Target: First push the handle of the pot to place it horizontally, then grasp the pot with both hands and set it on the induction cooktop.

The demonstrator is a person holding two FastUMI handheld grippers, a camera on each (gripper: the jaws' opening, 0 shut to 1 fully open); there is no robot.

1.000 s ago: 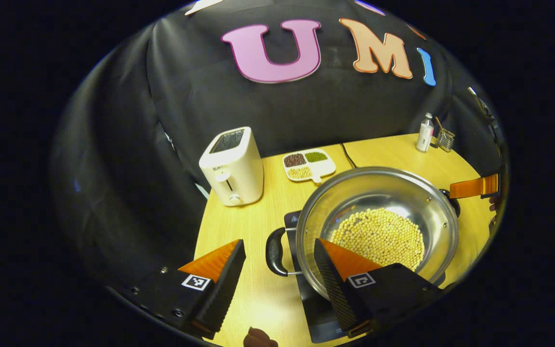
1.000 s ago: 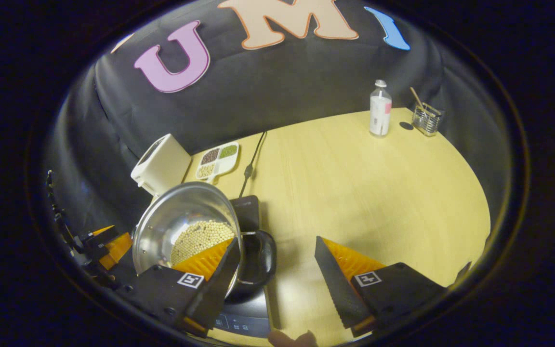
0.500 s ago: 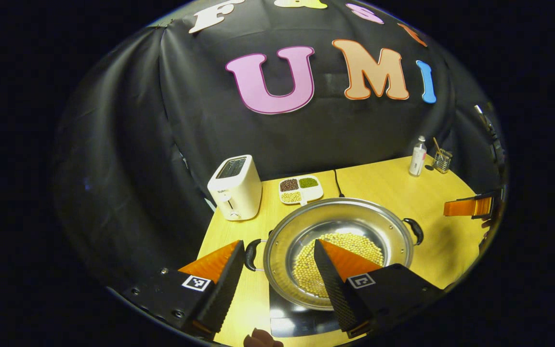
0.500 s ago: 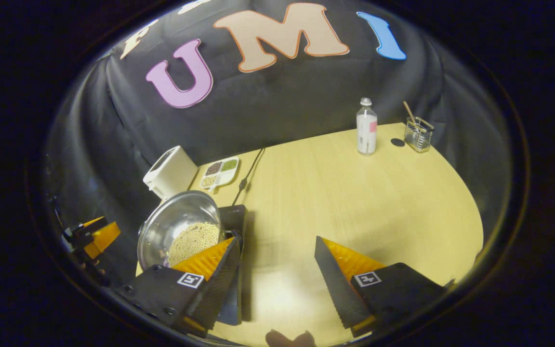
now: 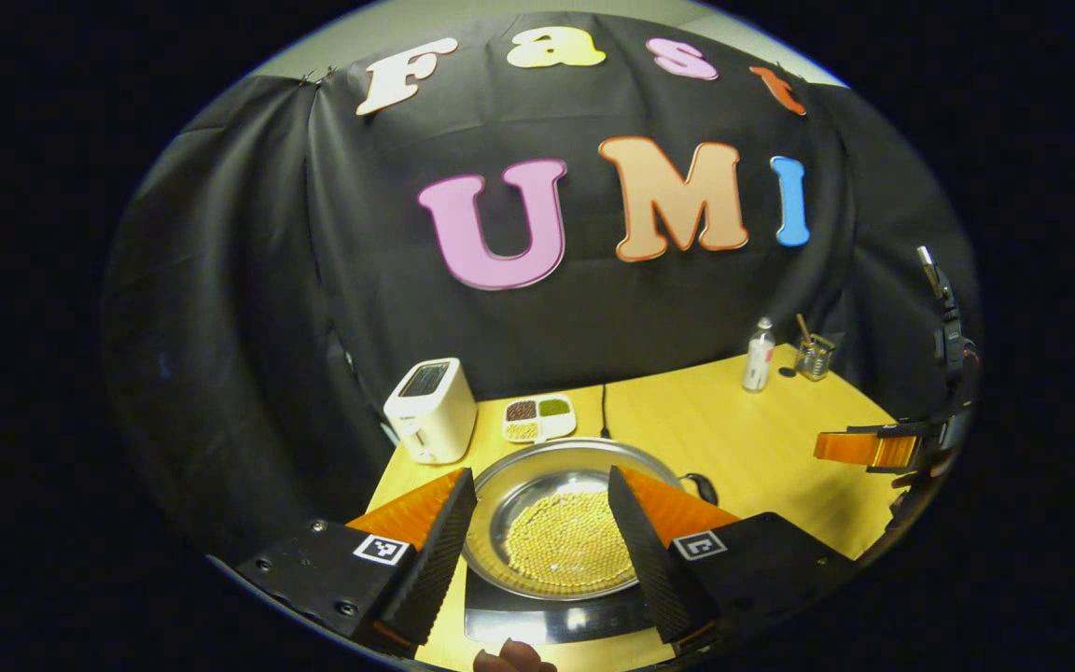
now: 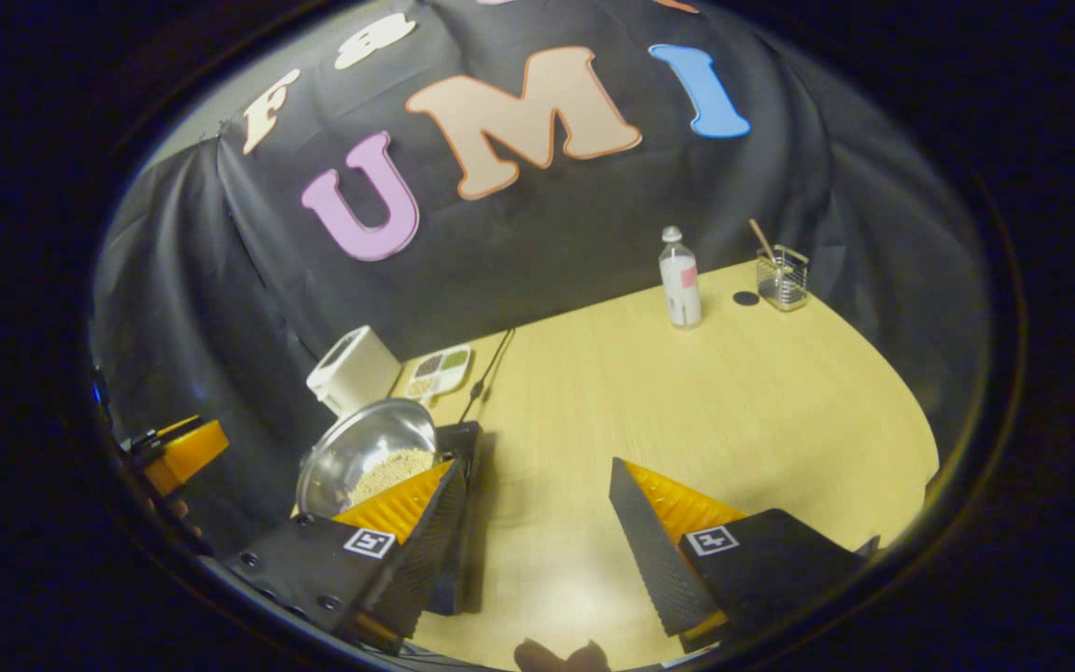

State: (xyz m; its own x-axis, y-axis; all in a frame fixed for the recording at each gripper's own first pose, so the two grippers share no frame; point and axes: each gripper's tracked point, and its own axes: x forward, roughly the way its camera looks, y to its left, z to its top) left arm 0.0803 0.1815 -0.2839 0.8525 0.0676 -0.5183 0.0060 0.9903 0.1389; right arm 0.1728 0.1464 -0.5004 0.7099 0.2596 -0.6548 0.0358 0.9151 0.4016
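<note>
The left tongs (image 5: 537, 532) stand wide apart with nothing between their fingers, held above and back from the pot (image 5: 567, 532). Going from left to right in the left gripper view: a toaster (image 5: 429, 411) sits at the left of the worktop (image 5: 743, 439), then a divided dish of beans (image 5: 538, 417), then the pot full of pale beans, resting on the induction cooktop (image 5: 556, 618). One black side handle (image 5: 704, 486) shows at its right rim, lying level. Farther right a bottle (image 5: 760, 355) and a wire holder (image 5: 814, 357) stand near the wall. The right tongs (image 6: 537, 532) are likewise spread open and empty, over bare worktop beside the pot. The placing step looks finished; what remains, by my judgement, is only to draw both hands clear without knocking the rim.
</note>
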